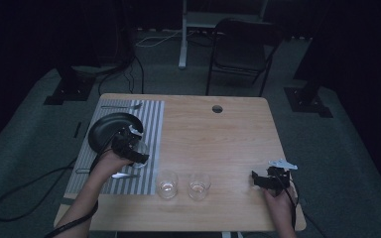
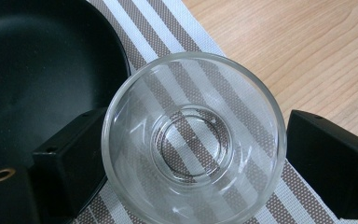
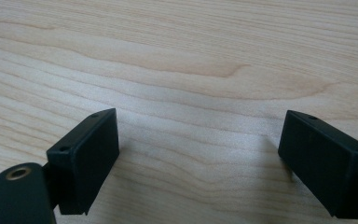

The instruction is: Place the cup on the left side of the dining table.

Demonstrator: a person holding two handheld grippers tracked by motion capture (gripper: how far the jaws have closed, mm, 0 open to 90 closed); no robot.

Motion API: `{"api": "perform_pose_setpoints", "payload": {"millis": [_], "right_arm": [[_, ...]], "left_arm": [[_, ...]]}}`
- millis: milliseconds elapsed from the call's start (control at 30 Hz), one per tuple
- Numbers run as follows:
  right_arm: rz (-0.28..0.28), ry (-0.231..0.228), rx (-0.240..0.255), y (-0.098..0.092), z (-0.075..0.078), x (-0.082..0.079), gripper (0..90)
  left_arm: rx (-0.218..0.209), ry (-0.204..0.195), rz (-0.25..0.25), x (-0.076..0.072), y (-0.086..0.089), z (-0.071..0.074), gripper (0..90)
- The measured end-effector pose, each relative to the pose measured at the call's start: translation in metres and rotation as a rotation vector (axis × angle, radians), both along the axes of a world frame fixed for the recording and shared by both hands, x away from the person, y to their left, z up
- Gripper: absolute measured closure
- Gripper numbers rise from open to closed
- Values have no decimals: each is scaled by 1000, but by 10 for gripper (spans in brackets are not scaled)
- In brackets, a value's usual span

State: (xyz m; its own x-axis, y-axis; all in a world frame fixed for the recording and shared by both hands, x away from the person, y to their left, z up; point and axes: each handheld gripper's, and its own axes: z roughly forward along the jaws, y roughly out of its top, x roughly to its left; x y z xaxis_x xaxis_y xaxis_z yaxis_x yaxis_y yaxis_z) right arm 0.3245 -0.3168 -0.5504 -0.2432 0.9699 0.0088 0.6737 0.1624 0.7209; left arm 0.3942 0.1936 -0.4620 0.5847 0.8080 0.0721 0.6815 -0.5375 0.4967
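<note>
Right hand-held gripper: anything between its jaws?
No. In the right gripper view the right hand-held gripper stands open over the bare wooden table.

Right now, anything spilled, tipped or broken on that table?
Nothing stands out. Three glasses are upright and look empty: one on the striped placemat between the left gripper's open jaws, two on bare wood. The black plate lies flat.

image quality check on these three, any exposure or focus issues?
High view: underexposed, dark surround, the two clear glasses barely readable. Left gripper view: bright, sharp on the glass bowl; faint glare on its rim. Right gripper view: evenly lit wood table, soft jaw shadows, slight blur.
</note>
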Motion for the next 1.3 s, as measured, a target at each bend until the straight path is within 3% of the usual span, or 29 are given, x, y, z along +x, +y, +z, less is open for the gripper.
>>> {"api": "perform_pose_setpoints", "payload": {"millis": [33,67,267,333,433,500,900,1133,1300], "right_arm": [[0,0,0,0,0,0,118],[0,0,0,0,0,0,119],[0,0,0,0,0,0,118],[0,0,0,0,0,0,118],[0,0,0,0,0,0,118],[0,0,0,0,0,0,118],[0,-1,0,0,0,0,118],[0,0,0,0,0,0,118],[0,0,0,0,0,0,118]], "left_arm": [[0,0,0,0,0,0,5],[-32,19,13,-1,2,-1,1],[-72,-15,69,-6,8,-6,2],[-57,-31,77,-8,10,-8,2],[-80,-25,90,-11,13,-10,2],[-60,-30,90,-14,14,-12,2],[-62,-25,111,-31,22,-22,2],[-80,-48,118,-44,26,-22,2],[-69,-48,122,-51,31,-28,2]]}}
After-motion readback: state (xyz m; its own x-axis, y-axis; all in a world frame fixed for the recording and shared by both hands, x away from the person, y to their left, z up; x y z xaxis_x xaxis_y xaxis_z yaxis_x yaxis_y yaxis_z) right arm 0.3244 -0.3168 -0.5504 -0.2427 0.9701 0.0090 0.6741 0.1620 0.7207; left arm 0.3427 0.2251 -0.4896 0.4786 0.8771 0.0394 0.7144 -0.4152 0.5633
